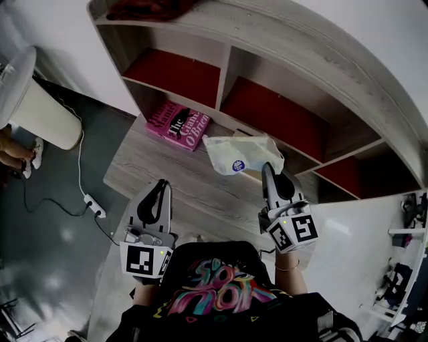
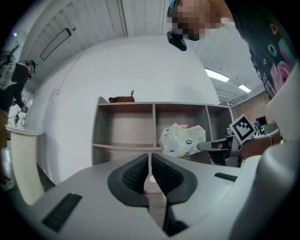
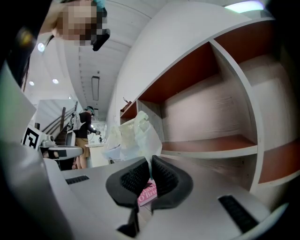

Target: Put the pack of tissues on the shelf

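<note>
Tissue pack (image 1: 237,155) in right gripper (image 1: 267,167), pink book (image 1: 178,125) on shelf (image 1: 226,73) base

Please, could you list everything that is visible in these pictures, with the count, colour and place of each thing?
shelf unit: one, grey wood with red backs, against the white wall
pack of tissues: one, pale with a blue label, in the air before the shelf unit
book: one, pink, flat on the lowest board, left side
dark red thing: one, on top of the shelf unit; what it is, I cannot tell
white appliance: one, on the floor, left
power strip: one, white, on the floor
left claw: one, grey, shut, empty
right claw: one, grey, shut on the pack's wrapper
</note>
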A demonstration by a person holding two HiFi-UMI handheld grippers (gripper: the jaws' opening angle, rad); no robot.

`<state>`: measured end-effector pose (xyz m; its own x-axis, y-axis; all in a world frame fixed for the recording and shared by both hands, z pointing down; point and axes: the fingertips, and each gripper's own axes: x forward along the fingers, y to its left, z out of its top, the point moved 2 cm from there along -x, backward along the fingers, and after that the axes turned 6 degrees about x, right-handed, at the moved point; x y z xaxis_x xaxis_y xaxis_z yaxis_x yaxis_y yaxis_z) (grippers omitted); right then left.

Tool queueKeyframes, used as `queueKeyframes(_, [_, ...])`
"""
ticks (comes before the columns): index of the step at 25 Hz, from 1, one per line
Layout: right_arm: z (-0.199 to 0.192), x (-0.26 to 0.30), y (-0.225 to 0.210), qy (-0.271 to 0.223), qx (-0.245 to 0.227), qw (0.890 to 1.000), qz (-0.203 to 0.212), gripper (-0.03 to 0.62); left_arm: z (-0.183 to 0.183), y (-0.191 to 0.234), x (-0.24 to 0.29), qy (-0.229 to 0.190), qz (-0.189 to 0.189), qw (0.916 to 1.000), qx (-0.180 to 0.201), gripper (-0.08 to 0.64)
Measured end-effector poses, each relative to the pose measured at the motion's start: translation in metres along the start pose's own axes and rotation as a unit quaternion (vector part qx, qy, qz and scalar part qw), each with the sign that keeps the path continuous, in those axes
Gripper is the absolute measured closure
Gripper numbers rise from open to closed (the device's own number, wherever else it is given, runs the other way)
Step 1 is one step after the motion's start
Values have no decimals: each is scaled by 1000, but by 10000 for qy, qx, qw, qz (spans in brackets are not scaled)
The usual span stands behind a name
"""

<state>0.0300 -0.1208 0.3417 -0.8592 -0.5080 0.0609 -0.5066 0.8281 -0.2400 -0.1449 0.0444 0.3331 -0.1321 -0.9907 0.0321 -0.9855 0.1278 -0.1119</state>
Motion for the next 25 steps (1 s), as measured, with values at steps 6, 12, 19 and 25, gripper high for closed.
queueKeyframes(6, [15,-14,-16,-245,47,9985,-490,571,7,-11,40,-77,-620,9980,25,522])
queueKeyframes(12, [28,-38,-32,-467,3,9923,-1149,571,20,-31,82,-330,-1429,9892,16,522])
queueKeyframes(19, [38,-58,-37,-896,140,9778,-1891,571,29,-46,115,-530,-2273,9724,62,522])
queueKeyframes(25, [33,-61,-33,-771,64,9736,-2148,571,28,-47,124,-547,-2569,9649,40,522])
